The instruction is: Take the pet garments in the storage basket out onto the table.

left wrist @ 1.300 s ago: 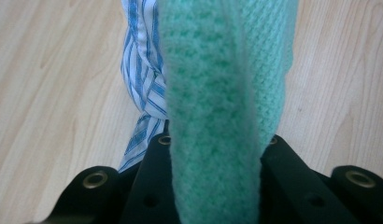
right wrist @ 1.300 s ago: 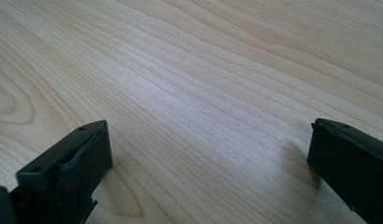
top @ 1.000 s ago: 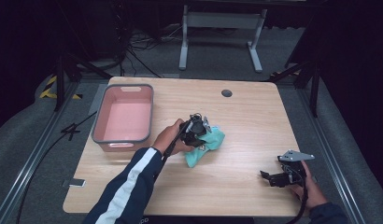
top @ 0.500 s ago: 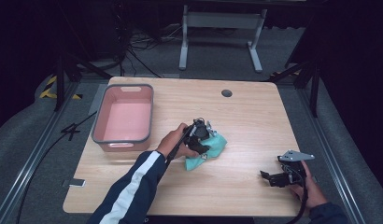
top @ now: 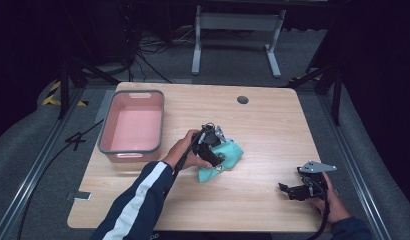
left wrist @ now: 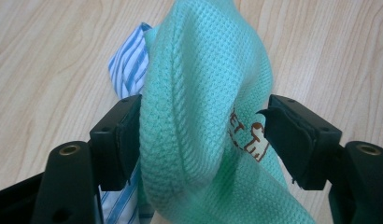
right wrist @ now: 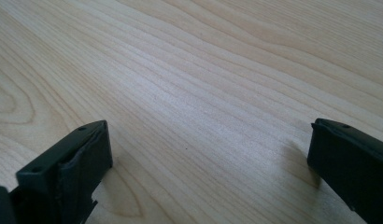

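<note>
One green cloth [top: 224,159] right of one pink tub [top: 132,128]; left tool [left wrist: 203,135] just opening around it, right tool [right wrist: 208,163] spread.

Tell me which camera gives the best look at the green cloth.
The left gripper view: the green cloth stands close up between the left gripper jaws, which have just been opening, its waffle weave, brown print and a blue-striped piece behind it clear. The high view gives a small crumpled heap mid-table. The right gripper view looks at bare table.

left hand-held gripper [top: 219,152]: jaws just opening | right hand-held gripper [top: 293,191]: apparently open, low
</note>
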`<action>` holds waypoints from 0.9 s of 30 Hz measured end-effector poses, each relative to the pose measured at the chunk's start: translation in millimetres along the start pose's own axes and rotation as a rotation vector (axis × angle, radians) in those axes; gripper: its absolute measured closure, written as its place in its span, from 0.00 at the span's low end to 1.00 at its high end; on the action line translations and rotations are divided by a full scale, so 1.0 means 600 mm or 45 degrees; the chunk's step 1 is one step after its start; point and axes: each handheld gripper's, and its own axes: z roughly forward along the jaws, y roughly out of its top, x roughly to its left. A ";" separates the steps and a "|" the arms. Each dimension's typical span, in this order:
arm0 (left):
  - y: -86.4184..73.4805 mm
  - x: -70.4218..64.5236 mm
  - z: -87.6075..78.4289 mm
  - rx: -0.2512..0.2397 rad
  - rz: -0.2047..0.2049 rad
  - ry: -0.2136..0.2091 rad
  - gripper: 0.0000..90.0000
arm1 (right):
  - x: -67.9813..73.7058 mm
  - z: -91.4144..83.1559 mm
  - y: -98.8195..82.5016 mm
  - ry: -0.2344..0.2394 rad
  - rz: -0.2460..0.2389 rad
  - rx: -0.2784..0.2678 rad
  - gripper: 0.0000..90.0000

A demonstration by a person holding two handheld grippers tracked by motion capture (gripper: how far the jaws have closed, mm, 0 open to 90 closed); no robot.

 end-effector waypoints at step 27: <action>-0.020 -0.014 -0.068 -0.046 0.092 0.062 0.25 | 0.000 0.000 0.000 -0.001 0.001 0.001 0.00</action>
